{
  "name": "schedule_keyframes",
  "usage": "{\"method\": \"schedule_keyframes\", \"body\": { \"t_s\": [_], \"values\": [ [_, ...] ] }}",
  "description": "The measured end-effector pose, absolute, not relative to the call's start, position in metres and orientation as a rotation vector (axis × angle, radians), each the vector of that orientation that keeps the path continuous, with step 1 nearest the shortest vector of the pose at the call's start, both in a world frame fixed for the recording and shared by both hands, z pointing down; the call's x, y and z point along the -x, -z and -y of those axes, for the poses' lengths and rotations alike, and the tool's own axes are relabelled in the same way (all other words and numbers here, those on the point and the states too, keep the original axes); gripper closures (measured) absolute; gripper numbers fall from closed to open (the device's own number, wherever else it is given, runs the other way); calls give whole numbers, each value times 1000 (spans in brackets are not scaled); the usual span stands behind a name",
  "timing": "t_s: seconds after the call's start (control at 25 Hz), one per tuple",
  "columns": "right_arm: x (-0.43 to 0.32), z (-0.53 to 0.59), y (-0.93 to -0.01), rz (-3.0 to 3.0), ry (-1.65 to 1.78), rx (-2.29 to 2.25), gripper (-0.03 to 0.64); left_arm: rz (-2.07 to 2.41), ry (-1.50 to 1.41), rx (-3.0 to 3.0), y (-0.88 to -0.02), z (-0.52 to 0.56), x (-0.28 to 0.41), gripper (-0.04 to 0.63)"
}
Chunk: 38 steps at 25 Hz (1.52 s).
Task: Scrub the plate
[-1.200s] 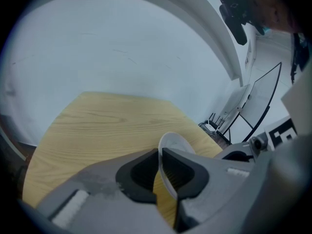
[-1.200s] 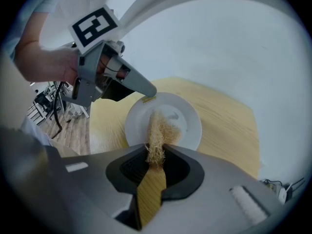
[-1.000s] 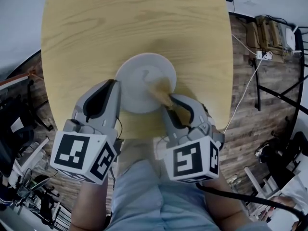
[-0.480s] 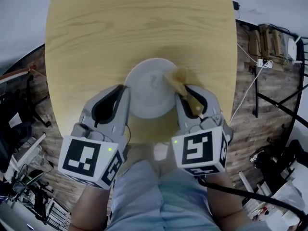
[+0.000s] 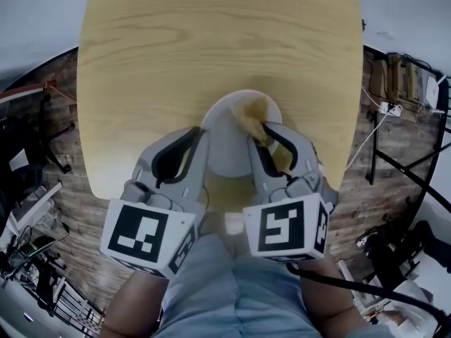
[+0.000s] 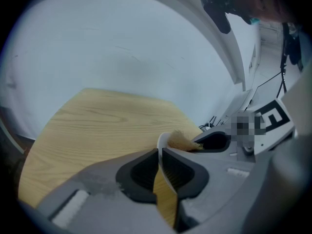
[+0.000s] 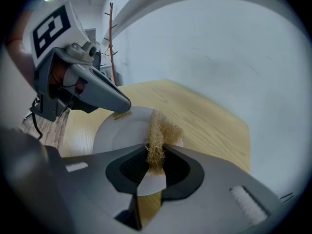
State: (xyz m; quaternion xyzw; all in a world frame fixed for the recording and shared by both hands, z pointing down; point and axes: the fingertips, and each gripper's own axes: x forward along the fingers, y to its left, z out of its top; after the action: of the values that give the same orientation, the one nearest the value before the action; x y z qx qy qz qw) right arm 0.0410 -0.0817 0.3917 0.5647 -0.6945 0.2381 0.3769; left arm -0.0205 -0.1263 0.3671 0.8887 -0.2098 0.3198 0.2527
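A white plate (image 5: 229, 143) sits over the near part of the round wooden table (image 5: 211, 41). My left gripper (image 5: 203, 134) is shut on the plate's left rim; in the left gripper view the rim (image 6: 159, 152) runs edge-on between the jaws. My right gripper (image 5: 266, 129) is shut on a tan fibrous scrubber (image 5: 254, 115), which rests against the plate's far right part. In the right gripper view the scrubber (image 7: 159, 130) sticks out of the jaws onto the plate (image 7: 119, 130), with the left gripper (image 7: 105, 99) at the plate's far rim.
The table's near edge runs just under the grippers, above the person's pale trousers (image 5: 232, 287). Dark plank floor surrounds the table. Cables and a power strip (image 5: 389, 108) lie on the floor at the right, and black stands (image 5: 28, 167) crowd the left.
The scrubber has travelled from the plate's near right side toward its far right rim. Both grippers have drawn closer together, and the left one still grips the rim.
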Motion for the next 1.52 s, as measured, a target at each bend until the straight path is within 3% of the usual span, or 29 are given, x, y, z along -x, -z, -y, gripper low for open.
{"method": "schedule_keyframes", "body": {
  "t_s": [0.48, 1.52],
  "values": [
    [3, 58, -396, 1896, -615, -1331, 545, 621, -876, -2415, -371, 135, 32, 549],
    [-28, 57, -397, 1779, -601, -1413, 545, 591, -892, -2440, -370, 126, 31, 551]
  ]
}}
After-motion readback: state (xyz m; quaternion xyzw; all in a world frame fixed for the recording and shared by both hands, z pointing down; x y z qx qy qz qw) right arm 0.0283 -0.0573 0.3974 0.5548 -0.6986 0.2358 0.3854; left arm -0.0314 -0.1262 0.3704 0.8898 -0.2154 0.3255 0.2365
